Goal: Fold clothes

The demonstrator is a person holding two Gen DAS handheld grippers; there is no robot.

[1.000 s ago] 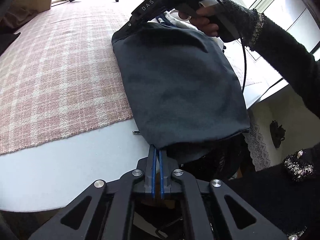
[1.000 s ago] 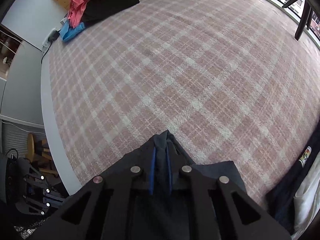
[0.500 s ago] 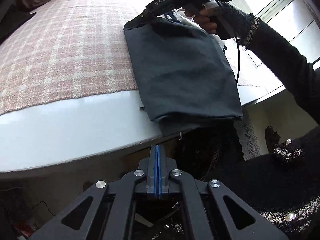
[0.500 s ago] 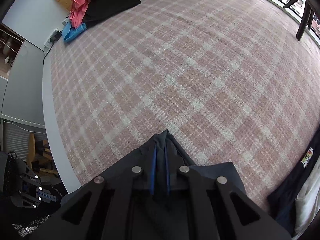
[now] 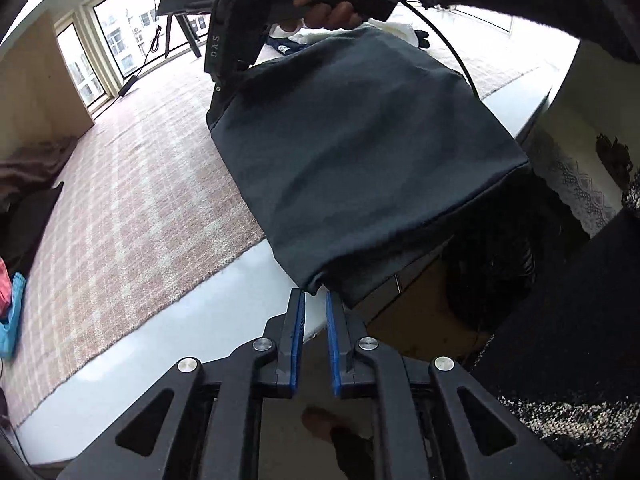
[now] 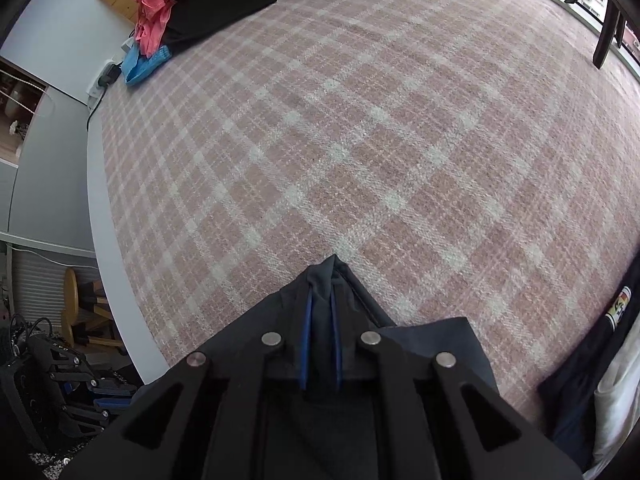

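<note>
A dark grey folded garment (image 5: 352, 152) lies partly on the pink plaid cloth (image 5: 132, 200) and overhangs the white table's near edge (image 5: 192, 320). My left gripper (image 5: 314, 308) is open, its blue pads (image 5: 296, 320) a small gap apart, and the garment's near corner sits just beyond the tips. At the garment's far corner, my right gripper (image 5: 220, 76) is held by a hand (image 5: 324, 8). In the right wrist view my right gripper (image 6: 321, 304) is shut on a peak of dark fabric (image 6: 328, 272), which covers most of its fingers.
A pile of pink, black and blue clothes (image 6: 152, 20) sits at the far corner of the plaid cloth (image 6: 360, 140). White and navy folded clothes (image 6: 616, 360) lie beside the garment. Black stand legs (image 6: 608, 32) rise near the windows. Beyond the table edge there is a drop with dark clutter.
My left gripper was shut at the garment's hem, then backed off below the table edge while shut. Now it is open at the near corner. The right gripper keeps its hold.
</note>
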